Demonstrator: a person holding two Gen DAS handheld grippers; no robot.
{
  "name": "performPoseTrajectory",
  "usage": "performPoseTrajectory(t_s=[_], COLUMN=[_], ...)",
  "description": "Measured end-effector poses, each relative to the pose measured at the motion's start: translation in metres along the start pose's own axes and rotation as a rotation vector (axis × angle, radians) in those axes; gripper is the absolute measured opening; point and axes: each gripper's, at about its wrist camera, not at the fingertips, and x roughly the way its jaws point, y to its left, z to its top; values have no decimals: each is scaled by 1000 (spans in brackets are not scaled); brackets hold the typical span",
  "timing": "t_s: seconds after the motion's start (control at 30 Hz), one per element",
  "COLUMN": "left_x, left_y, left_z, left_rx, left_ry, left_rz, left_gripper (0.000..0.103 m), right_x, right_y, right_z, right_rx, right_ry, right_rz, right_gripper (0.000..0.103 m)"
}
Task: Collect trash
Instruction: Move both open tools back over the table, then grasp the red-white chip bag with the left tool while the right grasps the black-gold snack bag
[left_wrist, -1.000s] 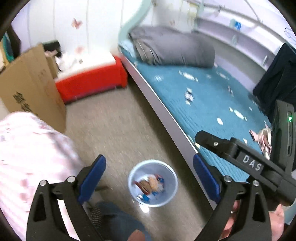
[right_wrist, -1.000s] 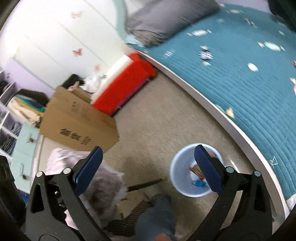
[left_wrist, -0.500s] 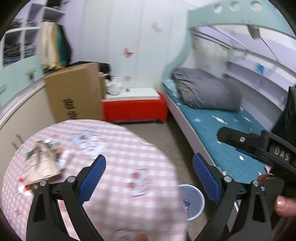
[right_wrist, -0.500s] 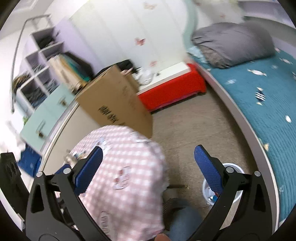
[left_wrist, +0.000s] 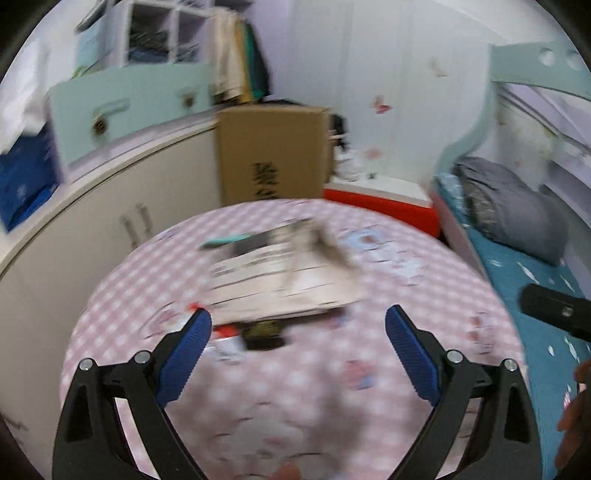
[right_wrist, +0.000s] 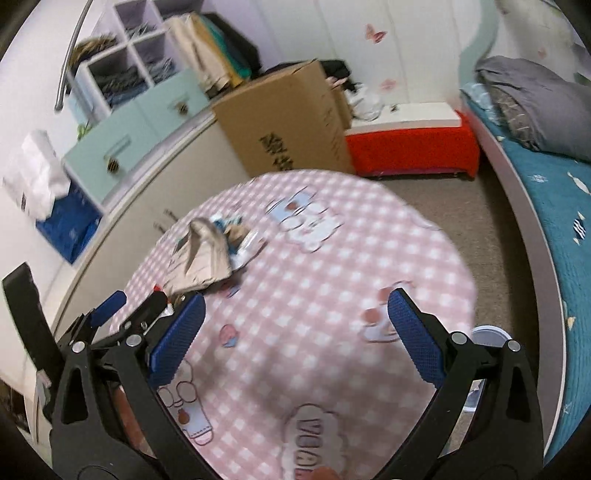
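Observation:
A heap of trash lies on the pink checked table: a crumpled beige paper bag with small wrappers at its near edge. My left gripper hangs open just in front of that heap, nothing between its fingers. In the right wrist view the paper bag sits at the table's left, with the left gripper beside it. My right gripper is open over the middle of the table. The rim of the pale blue bin peeks out beyond the table's right edge.
A tall cardboard box and a red bench stand behind the table. White cabinets run along the left. The bed with a teal cover and a grey pillow lies on the right. My hand shows at the right edge.
Both grippers swung up from the bin on the floor to the table. The left one has closed in on the paper bag and wrappers. Both stayed open.

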Motion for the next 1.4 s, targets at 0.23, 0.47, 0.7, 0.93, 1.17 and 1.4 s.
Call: performPoseTrajectory(t_s=[0.23, 0.47, 0.7, 0.93, 1.17, 1.4], left_x=[31, 66, 73, 56, 46, 46], left_y=[68, 83, 88, 108, 129, 137], left_z=[-15, -15, -17, -30, -33, -34], left_rx=[-63, -63, -77, -81, -94, -108], left_ry=[84, 170, 189, 172, 168, 177], left_rz=[59, -33, -166, -201, -180, -151], left_gripper=[93, 93, 41, 32, 33, 54], right_x=[33, 64, 78, 107, 143, 175], right_y=[34, 53, 63, 99, 141, 175], right_z=[-11, -24, -27, -29, -33, -36], right_rx=[-72, -110, -134, -212, -318, -401], right_ry=[80, 157, 186, 207, 211, 189], right_rz=[3, 10, 10, 35, 24, -40], right_gripper=[97, 97, 97, 97, 90, 76])
